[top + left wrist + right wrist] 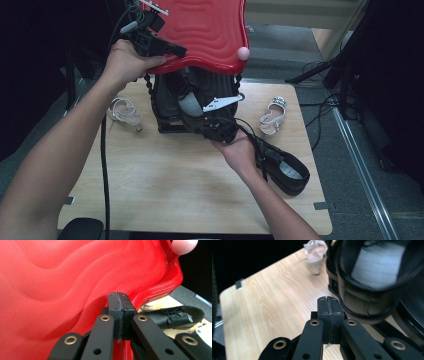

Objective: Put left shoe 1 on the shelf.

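Pale wooden table (165,175) on a grey floor, with dark surroundings on both sides and black stand legs and cables at the far right. At the table's far middle stands a black shoe rack or box (170,107) whose red lid (205,30) is tilted up toward the camera; the lid is glossy moulded plastic with wavy ridges across its surface, a raised rim, and a small pale pink knob (243,53) at its right edge. Beaded black cords hang from the lid's lower corners to the container beneath.

Left gripper (170,50): held at the lid's lower left edge. In the left gripper view its jaws stand pressed together against the red rim (155,290), apparently pinching it; the exact contact is hidden behind the jaws.

Right gripper (220,131): held low at the container's front opening. In the right gripper view its jaws are clenched together with nothing seen between them, just beside the heel of a black shoe (372,280) with a grey insole that sits inside the container. Whether the jaws touch the shoe cannot be told.

Contents: the black shoe with grey lining; the rest of the interior is too dark to tell.

On the table: a second black lace-up shoe (285,170) near the right forearm, a pale strappy sandal (274,116) to the right of the container, and its mate (125,112) to the left.
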Motion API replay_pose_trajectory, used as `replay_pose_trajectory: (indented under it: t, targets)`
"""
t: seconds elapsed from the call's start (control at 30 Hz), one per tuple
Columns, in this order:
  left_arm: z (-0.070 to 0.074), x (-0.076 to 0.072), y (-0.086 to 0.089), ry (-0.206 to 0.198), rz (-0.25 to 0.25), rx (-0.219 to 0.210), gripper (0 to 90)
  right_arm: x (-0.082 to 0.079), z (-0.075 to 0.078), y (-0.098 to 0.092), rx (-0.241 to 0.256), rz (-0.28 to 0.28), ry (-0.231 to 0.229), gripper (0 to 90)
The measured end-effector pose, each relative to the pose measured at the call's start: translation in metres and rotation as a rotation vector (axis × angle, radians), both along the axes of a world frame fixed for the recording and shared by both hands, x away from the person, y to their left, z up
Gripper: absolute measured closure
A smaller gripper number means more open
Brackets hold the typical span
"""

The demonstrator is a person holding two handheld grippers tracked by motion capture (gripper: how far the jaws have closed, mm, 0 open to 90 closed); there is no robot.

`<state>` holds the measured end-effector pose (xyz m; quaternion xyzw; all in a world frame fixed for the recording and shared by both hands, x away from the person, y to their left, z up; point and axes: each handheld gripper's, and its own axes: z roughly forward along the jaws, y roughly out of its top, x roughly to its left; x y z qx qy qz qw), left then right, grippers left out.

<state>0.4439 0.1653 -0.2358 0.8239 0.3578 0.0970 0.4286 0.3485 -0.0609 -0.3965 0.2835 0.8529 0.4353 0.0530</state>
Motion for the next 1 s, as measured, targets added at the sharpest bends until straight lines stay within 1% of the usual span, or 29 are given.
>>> replay_pose_trajectory:
  t: [0.13, 0.23, 0.27, 0.33, 0.37, 0.5, 0.53, 0.6, 0.63, 0.7, 0.73, 0.8, 0.87, 1.0]
  targets:
    - [0.000, 0.000, 0.000, 0.002, 0.002, -0.005, 90.0, 0.006, -0.007, -0.003, -0.010, -0.020, 0.012, 90.0]
    - [-0.001, 0.000, 0.001, 0.010, 0.009, -0.016, 90.0, 0.011, -0.009, -0.003, -0.003, -0.045, 0.016, 90.0]
    - [-0.001, 0.000, 0.001, 0.010, 0.010, -0.016, 90.0, 0.013, -0.009, -0.003, 0.004, -0.042, 0.019, 90.0]
    - [-0.001, 0.000, 0.001, 0.018, 0.011, -0.022, 90.0, 0.016, -0.008, -0.003, 0.014, -0.035, 0.034, 90.0]
    - [-0.001, 0.000, 0.001, 0.020, 0.013, -0.024, 90.0, 0.016, -0.007, -0.002, 0.009, -0.036, 0.034, 90.0]
    - [-0.001, 0.000, 0.001, 0.020, 0.015, -0.025, 90.0, 0.016, -0.003, 0.003, 0.006, -0.021, 0.021, 90.0]
    - [-0.001, 0.000, 0.001, 0.019, 0.013, -0.025, 90.0, 0.016, -0.002, 0.005, -0.004, -0.021, 0.017, 90.0]
    - [-0.002, 0.000, 0.002, 0.019, 0.014, -0.030, 90.0, 0.018, 0.001, 0.009, -0.024, -0.029, 0.006, 90.0]
    - [-0.002, 0.000, 0.002, 0.019, 0.013, -0.029, 90.0, 0.019, 0.002, 0.010, -0.027, -0.032, 0.008, 90.0]
    - [-0.002, 0.000, 0.002, 0.018, 0.014, -0.029, 90.0, 0.023, 0.004, 0.014, -0.029, -0.032, 0.005, 90.0]
    - [-0.001, 0.000, 0.002, 0.018, 0.015, -0.029, 90.0, 0.025, 0.005, 0.016, -0.029, -0.038, 0.012, 90.0]
    - [-0.001, 0.000, 0.002, 0.020, 0.013, -0.029, 90.0, 0.028, 0.005, 0.019, -0.028, -0.040, 0.004, 90.0]
    - [-0.001, 0.000, 0.002, 0.022, 0.015, -0.030, 90.0, 0.031, 0.007, 0.024, -0.028, -0.047, 0.009, 90.0]
    - [-0.001, 0.000, 0.003, 0.023, 0.010, -0.024, 90.0, 0.037, 0.010, 0.032, -0.035, -0.052, 0.003, 90.0]
